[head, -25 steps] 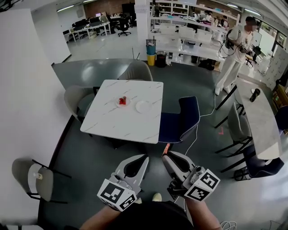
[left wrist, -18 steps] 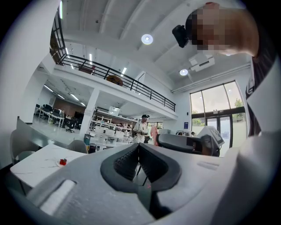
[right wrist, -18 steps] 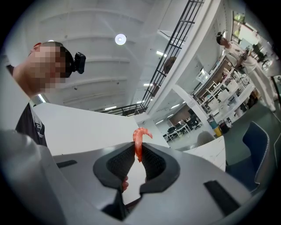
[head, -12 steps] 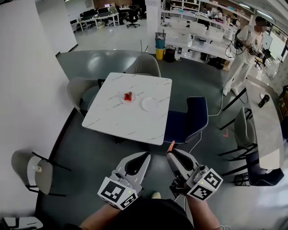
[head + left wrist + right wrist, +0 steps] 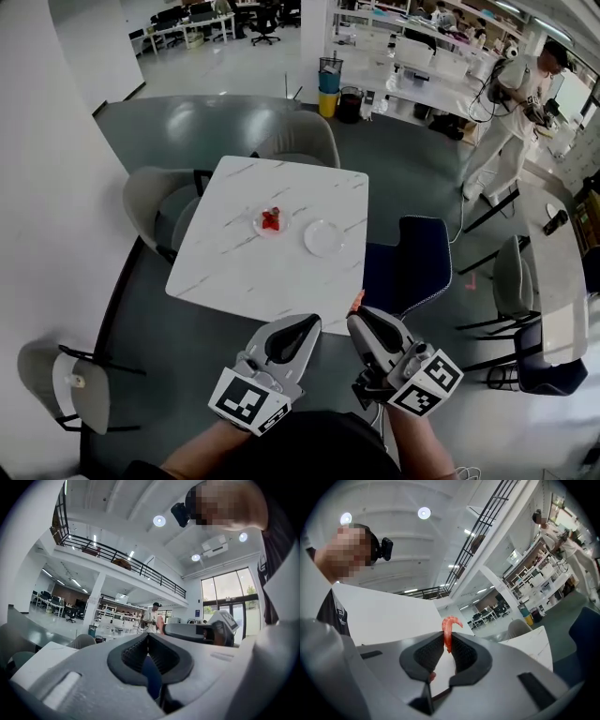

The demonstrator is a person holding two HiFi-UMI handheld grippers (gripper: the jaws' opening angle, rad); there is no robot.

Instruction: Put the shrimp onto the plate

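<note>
A white marble table (image 5: 234, 272) stands ahead of me. On it sit a small plate (image 5: 258, 225) with red shrimp (image 5: 272, 220) and an empty white plate (image 5: 323, 237) to its right. Both grippers are held close to my body, short of the table's near edge. My right gripper (image 5: 357, 315) is shut on an orange-red shrimp (image 5: 449, 629), whose curled end sticks up past the jaws; its tip (image 5: 356, 302) also shows in the head view. My left gripper (image 5: 308, 322) is shut with nothing in it, its pads (image 5: 140, 651) pressed together.
Grey chairs (image 5: 300, 142) stand at the table's far and left sides, a dark blue chair (image 5: 412, 267) at its right. Another grey chair (image 5: 80, 384) stands at my left. A person (image 5: 511, 103) stands far right beside another table (image 5: 553, 281).
The table has come nearer and sits larger in the head view. Both grippers keep the same pose close to my body, the right still shut on the shrimp.
</note>
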